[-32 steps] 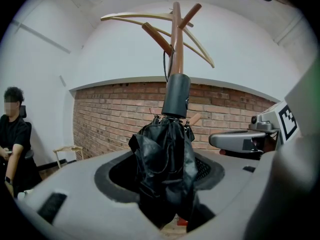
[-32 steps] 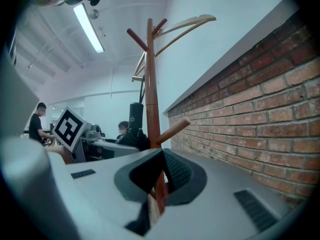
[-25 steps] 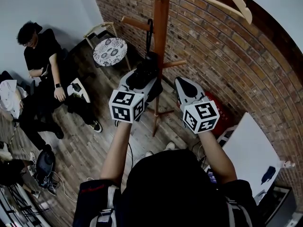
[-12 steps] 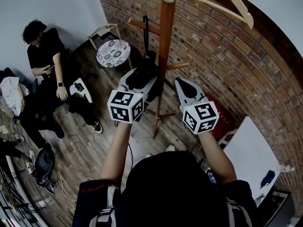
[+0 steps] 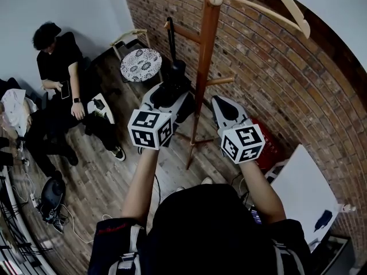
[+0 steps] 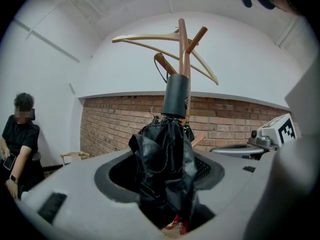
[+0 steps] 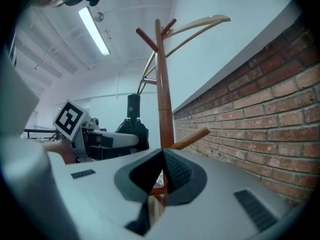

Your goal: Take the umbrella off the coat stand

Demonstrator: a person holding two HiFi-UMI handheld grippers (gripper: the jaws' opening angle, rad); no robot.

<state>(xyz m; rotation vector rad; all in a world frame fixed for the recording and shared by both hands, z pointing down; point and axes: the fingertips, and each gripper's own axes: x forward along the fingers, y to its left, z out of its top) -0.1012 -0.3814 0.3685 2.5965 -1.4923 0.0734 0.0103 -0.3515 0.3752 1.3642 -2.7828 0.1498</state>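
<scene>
Umbrella (image 5: 175,70), folded and black, is clamped in the left claw (image 6: 167,160), at 9 o'clock of the coat stand (image 5: 204,67) pole in the head view. Its strap (image 5: 170,42) runs up to a peg (image 5: 184,32) tip. Right claw (image 7: 161,156) is closed, empty, at the pole's 3 o'clock.

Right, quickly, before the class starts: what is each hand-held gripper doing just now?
Left hand-held gripper: closed on the folded black umbrella.
Right hand-held gripper: shut, holding nothing.
</scene>
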